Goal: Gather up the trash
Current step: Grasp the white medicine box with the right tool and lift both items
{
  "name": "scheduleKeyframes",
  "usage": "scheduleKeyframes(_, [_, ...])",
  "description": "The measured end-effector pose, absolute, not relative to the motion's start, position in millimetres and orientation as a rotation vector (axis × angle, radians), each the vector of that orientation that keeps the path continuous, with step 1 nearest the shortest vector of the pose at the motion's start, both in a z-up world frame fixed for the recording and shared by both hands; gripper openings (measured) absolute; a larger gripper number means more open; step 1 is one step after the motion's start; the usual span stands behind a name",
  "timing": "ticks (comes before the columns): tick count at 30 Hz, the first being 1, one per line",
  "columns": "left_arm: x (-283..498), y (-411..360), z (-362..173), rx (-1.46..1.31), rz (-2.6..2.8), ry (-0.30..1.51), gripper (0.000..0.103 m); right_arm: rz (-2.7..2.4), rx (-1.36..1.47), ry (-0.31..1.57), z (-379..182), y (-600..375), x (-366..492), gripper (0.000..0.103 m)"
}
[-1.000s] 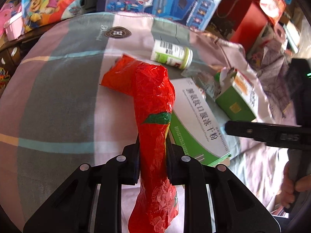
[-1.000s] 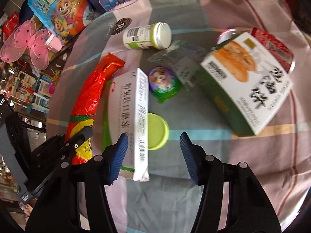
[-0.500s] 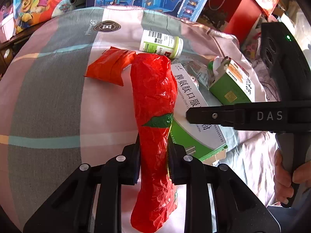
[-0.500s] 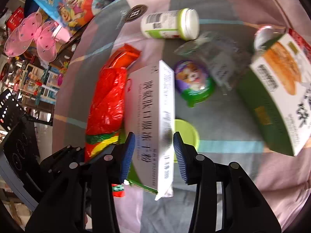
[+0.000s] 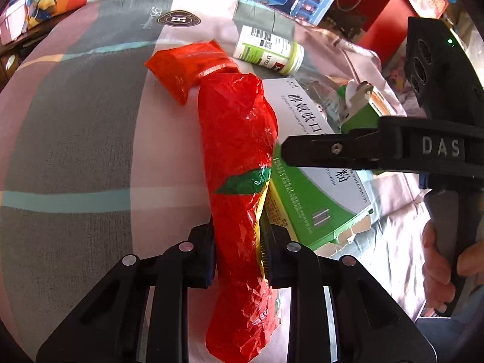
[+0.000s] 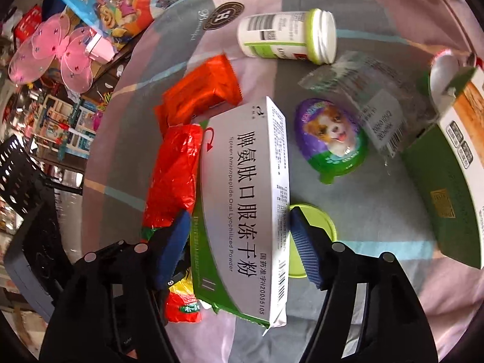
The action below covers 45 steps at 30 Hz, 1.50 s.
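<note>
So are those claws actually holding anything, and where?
Left claw pinches the red bag near its lower end; right claw straddles the white box near its near end.

Left gripper [image 5: 237, 239] is clamped on the wrapper [image 5: 239, 163]; right gripper [image 6: 239, 242] pinches the box [image 6: 245, 211], both pads touching.

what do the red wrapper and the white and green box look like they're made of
Red wrapper: thin plastic film, glossy; it crinkles and glints.
White and green box: printed paperboard, it seems; flat faces, sharp folded edges, smooth slightly shiny print.
</note>
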State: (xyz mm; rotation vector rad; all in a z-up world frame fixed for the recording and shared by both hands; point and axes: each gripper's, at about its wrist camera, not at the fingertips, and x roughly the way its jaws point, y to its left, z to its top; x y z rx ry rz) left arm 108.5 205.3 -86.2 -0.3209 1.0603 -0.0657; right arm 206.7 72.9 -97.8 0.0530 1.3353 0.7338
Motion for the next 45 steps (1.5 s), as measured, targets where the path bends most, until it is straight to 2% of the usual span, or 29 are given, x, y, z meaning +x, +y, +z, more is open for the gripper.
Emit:
scheduleKeyframes(1, [108,205,-86,-0.318,-0.056,1.058,0.020,0.727,0.039,1.337,-97,75,204,0.054])
scheduleKeyframes(7, [104,212,-86,-0.338,-0.053,1.055,0.020,0.830,0.191,1.374,-78,64,197,0.032])
scheduleKeyframes(10, [103,210,-85,-0.341,-0.056,1.053,0.020,0.804,0.110,1.364,-77,70,187,0.033])
scheduleKeyframes(15, [92,207,-86,-0.345,-0.066,1.051,0.020,0.778,0.132,1.425,-95,71,185,0.030])
scheduleKeyframes(19, [82,215,-82,-0.375,-0.038,1.040,0.023,0.745,0.068,1.325,-73,70,175,0.029])
scheduleKeyframes(27, [70,200,-38,-0.328,-0.061,0.955,0.023,0.705,0.140,1.233,-37,18,158,0.029])
scheduleKeyframes(34, [76,135,5,-0.251,-0.214,0.890,0.023,0.607,0.238,1.132,-4,-72,135,0.029])
scheduleKeyframes(45, [91,-14,22,-0.083,-0.439,0.896,0.023,0.382,0.439,1.015,9,-255,105,0.029])
